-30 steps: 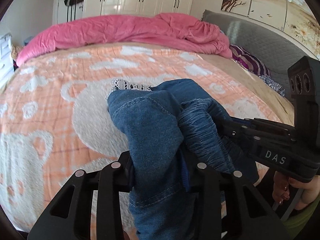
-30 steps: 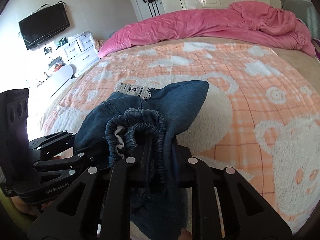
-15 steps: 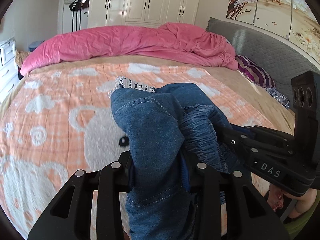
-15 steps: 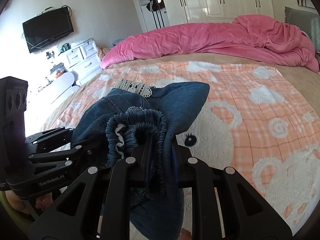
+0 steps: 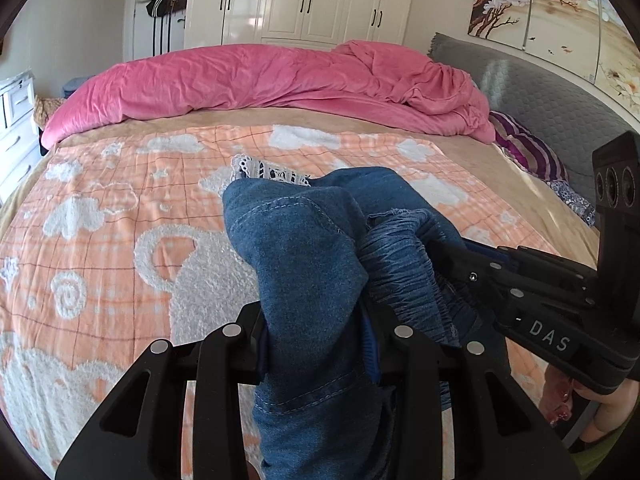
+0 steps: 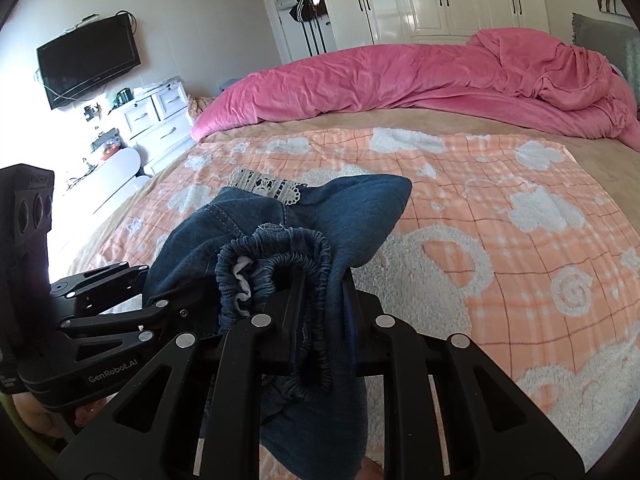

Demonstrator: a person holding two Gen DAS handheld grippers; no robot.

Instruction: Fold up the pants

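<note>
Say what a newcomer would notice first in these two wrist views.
First, the bunched blue denim pants, held up above the bed with both the left gripper and the right gripper clamped on them side by side. Next, the orange checked blanket with fluffy white bears, spread under them. Behind it, a crumpled pink duvet is heaped along the far edge of the bed.

"DAS" on right gripper (image 5: 476,276); "GenRobot.AI", prob., left gripper (image 6: 168,300)

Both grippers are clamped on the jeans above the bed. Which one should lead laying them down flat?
Probably the right gripper: it grips the elastic waistband, a firm edge to place first. The left gripper pinches plain denim of the jeans.
</note>
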